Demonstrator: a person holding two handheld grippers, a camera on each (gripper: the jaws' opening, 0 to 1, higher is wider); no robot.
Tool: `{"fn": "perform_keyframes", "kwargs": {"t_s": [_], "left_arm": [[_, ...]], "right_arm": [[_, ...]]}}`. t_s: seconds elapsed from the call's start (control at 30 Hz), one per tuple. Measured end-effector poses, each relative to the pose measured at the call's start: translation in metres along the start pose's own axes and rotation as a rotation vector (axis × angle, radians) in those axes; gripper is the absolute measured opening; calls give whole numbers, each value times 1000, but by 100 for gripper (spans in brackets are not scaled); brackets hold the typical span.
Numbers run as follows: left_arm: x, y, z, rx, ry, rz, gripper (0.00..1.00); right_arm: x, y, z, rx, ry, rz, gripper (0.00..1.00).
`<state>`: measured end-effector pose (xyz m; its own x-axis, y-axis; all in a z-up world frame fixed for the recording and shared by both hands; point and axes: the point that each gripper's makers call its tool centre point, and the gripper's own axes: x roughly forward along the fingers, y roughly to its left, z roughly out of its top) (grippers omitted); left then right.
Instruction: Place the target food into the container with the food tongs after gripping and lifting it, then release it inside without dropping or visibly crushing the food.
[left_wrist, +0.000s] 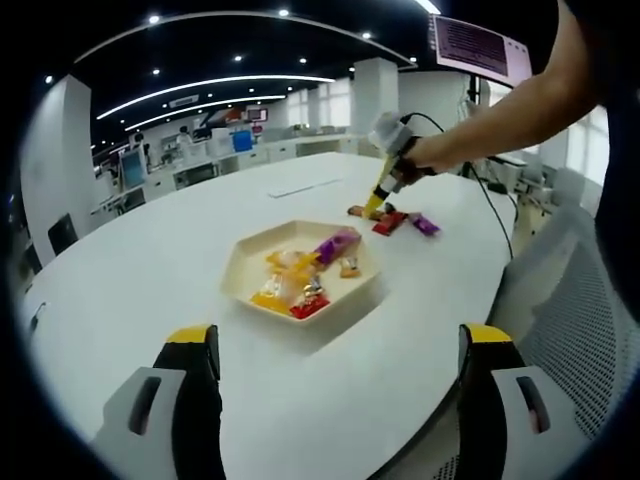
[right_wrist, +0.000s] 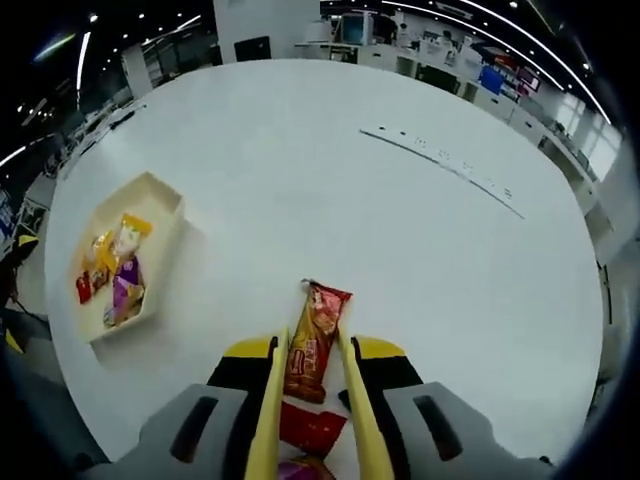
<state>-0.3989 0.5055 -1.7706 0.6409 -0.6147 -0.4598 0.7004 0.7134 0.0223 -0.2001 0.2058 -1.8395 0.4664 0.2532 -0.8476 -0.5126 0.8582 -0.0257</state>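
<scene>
Right gripper (right_wrist: 312, 375) worked the yellow tongs (right_wrist: 270, 400); the tong arms bracketed a wrapped snack bar (right_wrist: 315, 340) lying on the white tabletop (right_wrist: 400, 230). Jaws were narrow around the tongs; couldn't tell if the tongs pinched the bar yet or only straddled it. More wrapped snacks (right_wrist: 305, 428) sat just beneath. Tray (right_wrist: 160, 190) was well apart to the side, already holding several snacks. Left gripper (left_wrist: 335, 375) hovered with jaws wide, holding nothing, facing the tray. Bar looked light, wrapper slick and crinkly (probably brittle inside), so I'd pinch mid-length across the narrow sides, gentle squeeze, lift level.
</scene>
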Motion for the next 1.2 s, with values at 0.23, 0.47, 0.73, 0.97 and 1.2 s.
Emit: {"fn": "perform_keyframes", "kwargs": {"t_s": [0.23,0.47,0.73,0.97,1.2], "left_arm": [[0,1,0,-2,-2,4,95],[-1,2,1,-2,-6,9,95],[-1,2,2,-1,-8,8,95],[-2,1,4,-9,-21,4,96],[-3,3,9,-12,-45,13,97]], "right_arm": [[0,2,2,-42,-14,-9,26],[-5,3,6,-87,-24,16,24],[-20,-2,17,-105,-33,36,24],[-42,1,36,-175,-49,49,24],[-59,10,57,-223,-83,63,24]]}}
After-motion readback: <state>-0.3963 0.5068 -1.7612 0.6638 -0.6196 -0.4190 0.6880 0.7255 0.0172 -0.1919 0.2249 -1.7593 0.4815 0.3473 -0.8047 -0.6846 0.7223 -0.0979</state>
